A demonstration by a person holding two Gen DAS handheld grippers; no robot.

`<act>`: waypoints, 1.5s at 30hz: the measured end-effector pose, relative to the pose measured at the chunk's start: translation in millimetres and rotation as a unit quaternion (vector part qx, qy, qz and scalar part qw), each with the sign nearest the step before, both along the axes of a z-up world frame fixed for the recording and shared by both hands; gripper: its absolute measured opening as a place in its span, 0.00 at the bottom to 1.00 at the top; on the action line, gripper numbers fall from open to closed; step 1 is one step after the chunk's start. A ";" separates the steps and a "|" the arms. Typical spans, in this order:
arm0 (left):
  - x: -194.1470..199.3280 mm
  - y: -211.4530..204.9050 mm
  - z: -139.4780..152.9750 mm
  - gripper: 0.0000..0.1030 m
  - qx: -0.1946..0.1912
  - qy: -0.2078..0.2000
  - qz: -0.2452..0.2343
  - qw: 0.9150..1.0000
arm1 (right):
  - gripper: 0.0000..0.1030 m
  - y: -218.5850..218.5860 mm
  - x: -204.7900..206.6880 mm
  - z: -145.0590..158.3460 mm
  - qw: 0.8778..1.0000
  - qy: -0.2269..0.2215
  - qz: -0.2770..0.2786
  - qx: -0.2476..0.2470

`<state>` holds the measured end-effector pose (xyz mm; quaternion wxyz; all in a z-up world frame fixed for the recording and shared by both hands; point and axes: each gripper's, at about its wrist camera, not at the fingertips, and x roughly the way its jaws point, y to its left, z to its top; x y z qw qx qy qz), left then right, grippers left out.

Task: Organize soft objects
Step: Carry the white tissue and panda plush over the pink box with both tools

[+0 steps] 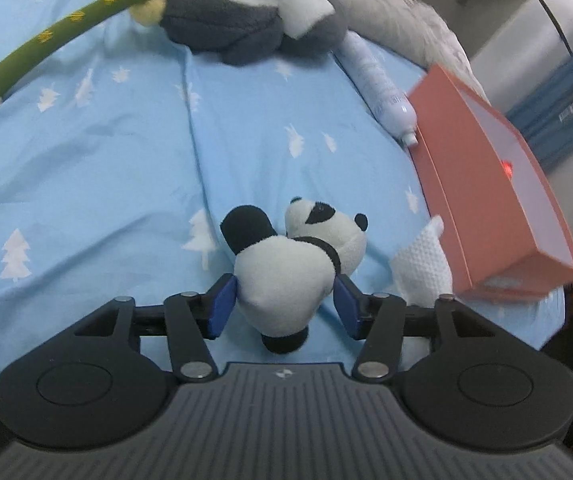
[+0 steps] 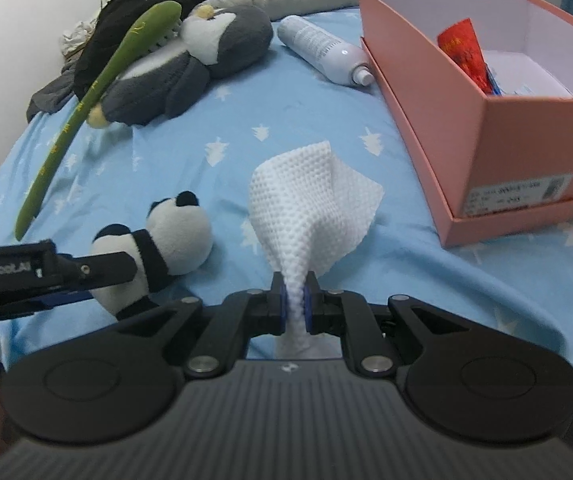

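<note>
Left claw (image 1: 284,304) apart around panda (image 1: 286,276); right claw (image 2: 295,304) clamps cloth (image 2: 310,200) (textured)

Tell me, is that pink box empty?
No, the pink box holds a red packet and some papers in the right wrist view.

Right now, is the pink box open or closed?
Open. In the right wrist view the pink box shows its white inside and a red packet standing in it; no lid covers the top.
</note>
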<state>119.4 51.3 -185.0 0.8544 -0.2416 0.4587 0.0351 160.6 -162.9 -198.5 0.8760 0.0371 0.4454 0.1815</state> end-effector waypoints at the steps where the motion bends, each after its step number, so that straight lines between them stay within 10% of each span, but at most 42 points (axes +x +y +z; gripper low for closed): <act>1: -0.3 -2.2 2.0 0.59 0.012 0.002 -0.011 1.000 | 0.12 -1.5 -0.4 -1.5 1.000 0.002 -0.001 0.001; 16: 9.9 -37.9 36.8 0.61 0.187 -0.036 -0.197 0.962 | 0.12 -11.3 -3.0 -13.5 1.000 0.003 -0.011 0.007; 29: 42.0 -43.0 4.4 0.61 0.218 0.005 -0.243 0.945 | 0.12 -18.1 -1.2 -16.3 1.000 0.006 -0.016 0.020; 37: 48.2 -46.4 -6.2 0.53 0.229 0.021 -0.238 0.944 | 0.12 -18.4 -0.5 -16.0 1.000 0.005 -0.012 0.023; 45: 44.2 -36.2 -0.8 0.49 0.194 0.017 -0.180 0.964 | 0.12 -22.1 -1.7 -7.7 0.999 -0.002 -0.009 0.040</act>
